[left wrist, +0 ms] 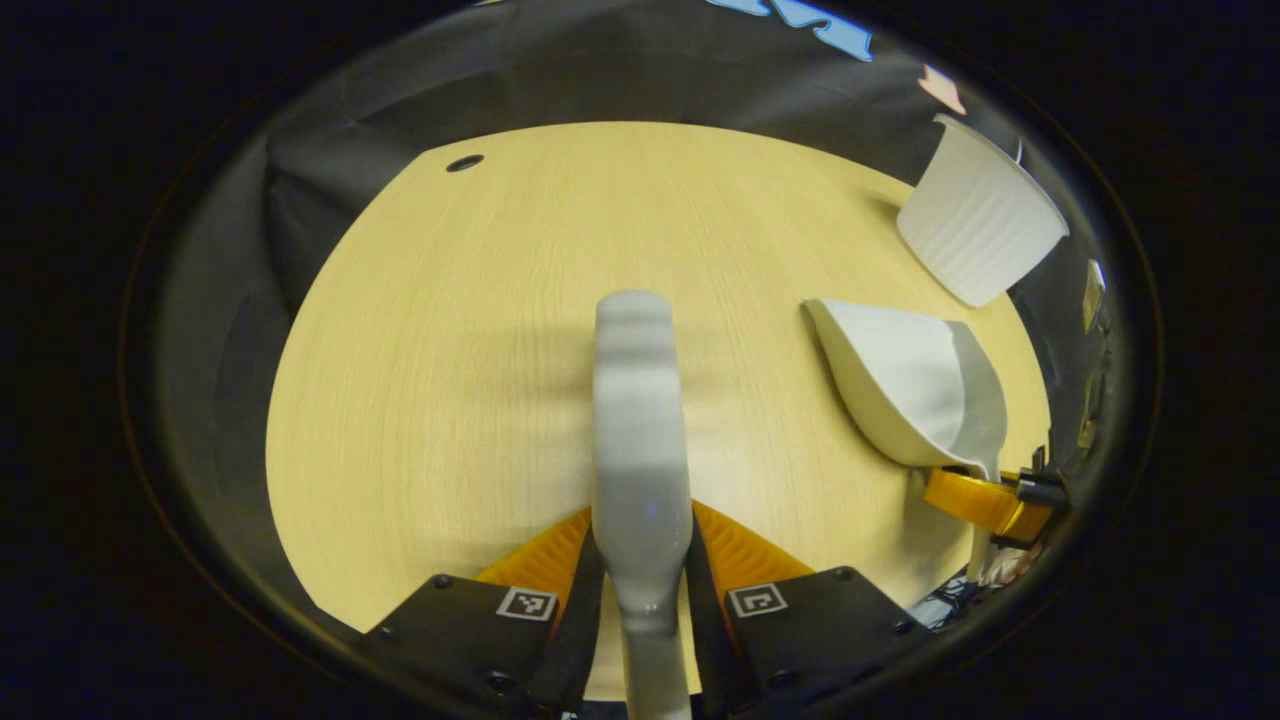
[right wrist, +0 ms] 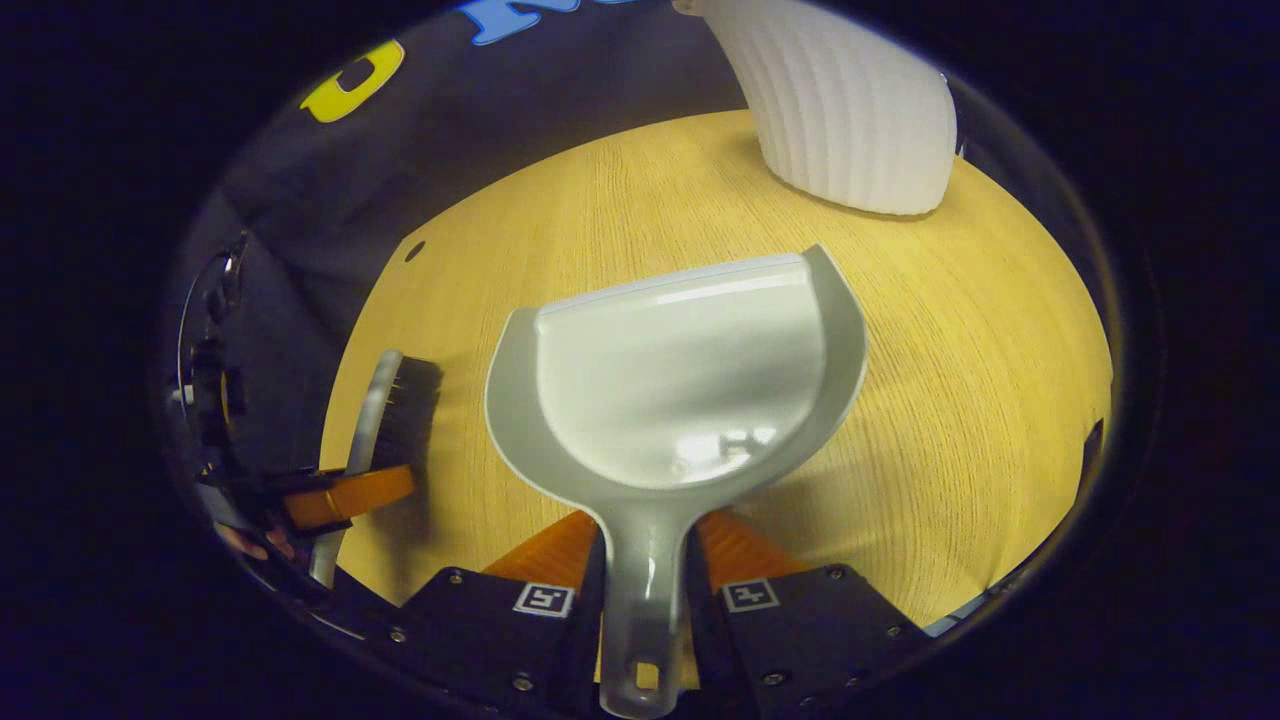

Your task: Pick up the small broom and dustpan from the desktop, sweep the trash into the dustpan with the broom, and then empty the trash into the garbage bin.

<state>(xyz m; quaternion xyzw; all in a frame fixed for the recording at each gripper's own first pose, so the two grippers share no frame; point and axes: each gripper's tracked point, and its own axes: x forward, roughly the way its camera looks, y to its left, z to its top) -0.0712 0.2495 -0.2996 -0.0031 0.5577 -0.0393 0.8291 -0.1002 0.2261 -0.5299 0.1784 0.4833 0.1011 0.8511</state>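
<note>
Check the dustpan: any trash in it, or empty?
Empty. In the right gripper view the dustpan pan shows a bare glossy inside with only light reflections. The right claw holds it by the handle above the table.

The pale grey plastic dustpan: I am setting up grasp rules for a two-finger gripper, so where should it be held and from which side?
Grip the pale grey plastic dustpan by its narrow flat handle, coming from the handle end, opposite the open lip. The handle is slim enough to fit between two fingers, while the scoop is wide and curved. The right gripper holds it this way, lip pointing ahead.
</note>
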